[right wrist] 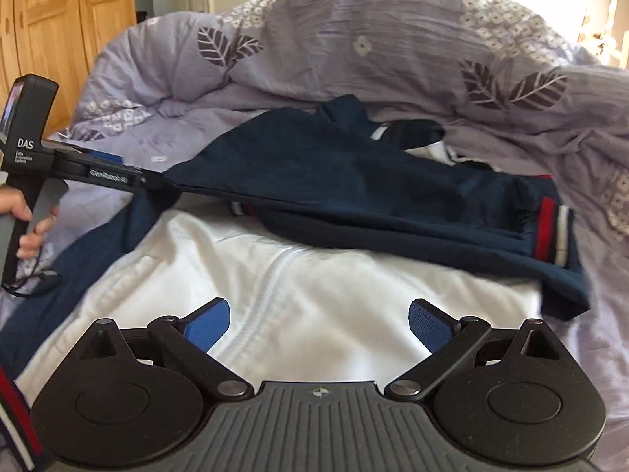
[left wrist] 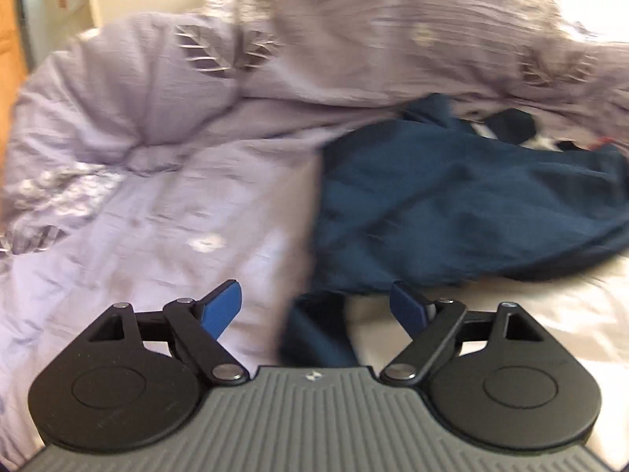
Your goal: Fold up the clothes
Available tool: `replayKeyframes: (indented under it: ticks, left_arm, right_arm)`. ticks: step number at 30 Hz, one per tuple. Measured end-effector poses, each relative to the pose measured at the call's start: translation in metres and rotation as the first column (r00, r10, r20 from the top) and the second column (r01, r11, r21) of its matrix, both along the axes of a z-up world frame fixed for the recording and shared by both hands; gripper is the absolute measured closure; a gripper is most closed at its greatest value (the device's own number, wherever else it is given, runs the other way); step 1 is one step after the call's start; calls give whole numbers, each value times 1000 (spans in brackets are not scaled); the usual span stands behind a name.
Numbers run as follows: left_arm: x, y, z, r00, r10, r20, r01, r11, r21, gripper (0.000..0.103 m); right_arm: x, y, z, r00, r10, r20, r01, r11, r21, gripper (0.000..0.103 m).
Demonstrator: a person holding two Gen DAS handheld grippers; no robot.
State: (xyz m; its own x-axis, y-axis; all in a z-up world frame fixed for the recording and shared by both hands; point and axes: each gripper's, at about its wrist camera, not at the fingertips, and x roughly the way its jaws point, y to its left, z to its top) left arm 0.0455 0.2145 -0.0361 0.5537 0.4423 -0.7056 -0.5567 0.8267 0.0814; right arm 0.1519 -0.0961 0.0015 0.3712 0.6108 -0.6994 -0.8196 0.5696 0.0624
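- Right gripper (right wrist: 316,324): nearest the lens, jaws spread wide and empty, above a white garment (right wrist: 298,295).
- Left gripper (left wrist: 316,306): jaws apart; navy cloth lies between them, pads not pressing it. From the right wrist view its tip (right wrist: 151,181) meets the navy garment's edge; whether it still pinches there cannot be told.
- A hand (right wrist: 27,220) holds its handle at far left.
- Navy garment (right wrist: 354,185): draped across the white garment, striped cuff (right wrist: 552,234) at right.
- Duvet (right wrist: 393,51): lilac, leaf-printed, heaped behind.
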Motion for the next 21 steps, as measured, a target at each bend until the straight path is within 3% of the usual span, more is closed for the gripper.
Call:
replayKeyframes:
  ticks: [3,5,11,17,21]
  left_arm:
    - [-12,-11,-27,993,25,-117,-35,996,-79,17]
    - [-28,-20,-37,987,5,-159,-8,1000,-20,17]
    - [-44,-25,-14,977,-51,-206,41,998,-53,18]
    - [-64,-38,14,975,-169,-144,154,982,-110,16]
    - [-73,-54,23,966,-222,-136,208,972,-107,15]
  right_arm:
    - [-6,-1,-17,999,11,-46,-13,999,-49,2]
    - [-12,-11,-18,999,31,-29,-33,998,-61,2]
    - [-14,-54,-3,1000,20,-8,-22,974,-225,0]
    - [-23,-100,19,987,-153,53,162,955,-247,0]
    - [-27,-91,41,989,-109,102,132,958,-255,0]
